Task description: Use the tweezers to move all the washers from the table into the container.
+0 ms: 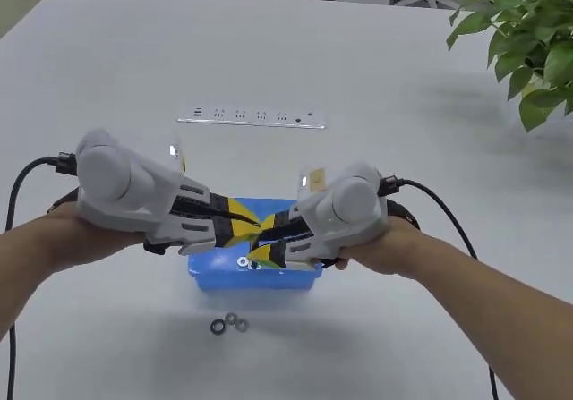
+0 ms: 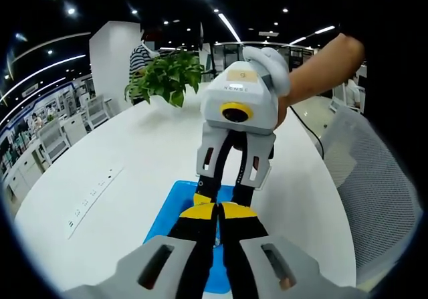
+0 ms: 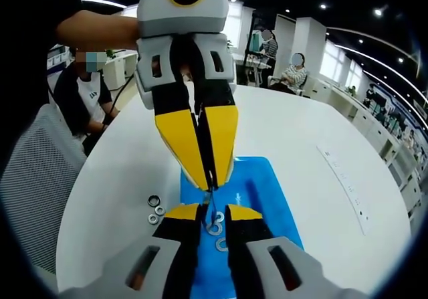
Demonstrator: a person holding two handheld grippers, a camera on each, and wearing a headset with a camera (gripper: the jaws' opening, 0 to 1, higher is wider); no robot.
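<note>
**Operator:** Illumination status?

**Technician:** Bright, even and overhead. Ceiling light strips and spot lamps appear in the gripper views against a dark ceiling. The white surface shows no harsh glare. Soft, faint shadows lie beside the container and near the plant.

**Operator:** Image quality?

**Technician:** The head view is sharp. Both gripper views show strong fisheye curvature toward the edges, and the far background is soft.
</note>
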